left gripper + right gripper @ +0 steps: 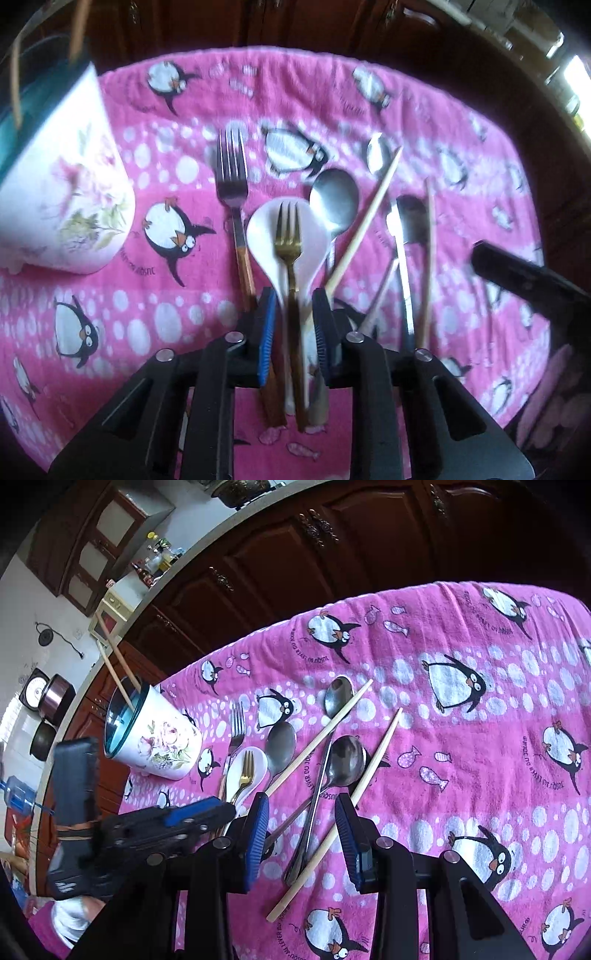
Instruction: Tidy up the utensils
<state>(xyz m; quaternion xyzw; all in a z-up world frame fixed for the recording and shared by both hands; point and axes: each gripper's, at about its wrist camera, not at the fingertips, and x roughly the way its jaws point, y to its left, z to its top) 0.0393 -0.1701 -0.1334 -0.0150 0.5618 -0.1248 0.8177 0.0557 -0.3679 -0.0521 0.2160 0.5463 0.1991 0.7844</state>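
Utensils lie on a pink penguin cloth [110, 314]. My left gripper [294, 295] is open, its jaws on either side of the gold fork [289, 236], which lies on a white ladle spoon [266, 236]. A silver fork with a wooden handle [232, 173], steel spoons [334, 199] and chopsticks [364, 221] lie beside them. My right gripper [303, 805] is open above a chopstick [354, 797] and a steel spoon [345, 760], holding nothing. The floral cup [162, 746] stands at the left with two chopsticks [118, 664] in it.
The floral cup [62, 184] is close at the left in the left wrist view. The left gripper's body [140, 830] shows at the lower left of the right wrist view. Dark wooden cabinets [295, 554] stand behind the table's far edge.
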